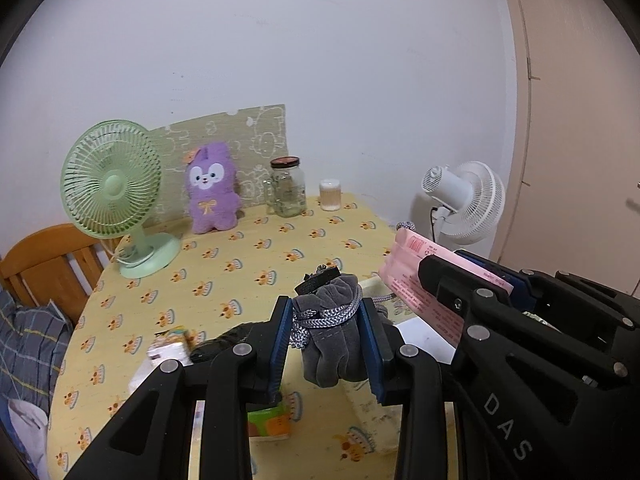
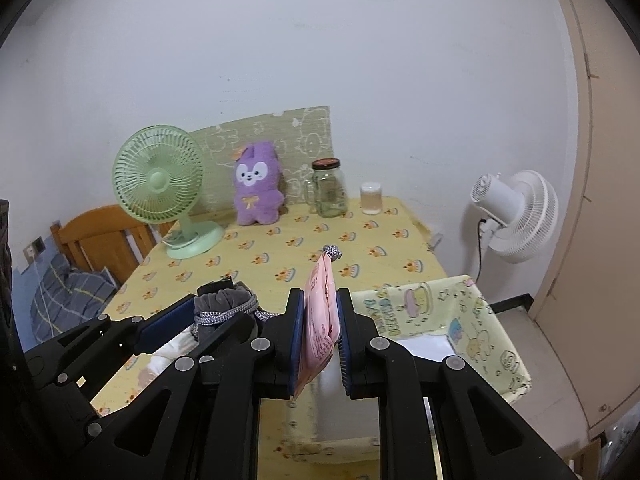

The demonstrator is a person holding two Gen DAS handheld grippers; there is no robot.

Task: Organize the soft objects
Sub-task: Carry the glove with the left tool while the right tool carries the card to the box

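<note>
My left gripper (image 1: 326, 336) is shut on a grey velvet drawstring pouch (image 1: 334, 344) tied with a grey-white cord, held above the table. It also shows in the right wrist view (image 2: 224, 304). My right gripper (image 2: 320, 336) is shut on a flat pink printed packet (image 2: 320, 320), held upright above a yellow fabric storage box (image 2: 500, 344). The packet shows in the left wrist view (image 1: 416, 276) to the right of the pouch. A purple plush toy (image 1: 212, 192) stands at the table's back.
A green desk fan (image 1: 112, 188) stands back left. A glass jar (image 1: 286, 188) and a small clear container (image 1: 330, 195) stand by the wall. A white fan (image 1: 464, 204) is off the table's right. Small packets (image 1: 172, 348) lie near the front. A wooden chair (image 1: 48, 264) is left.
</note>
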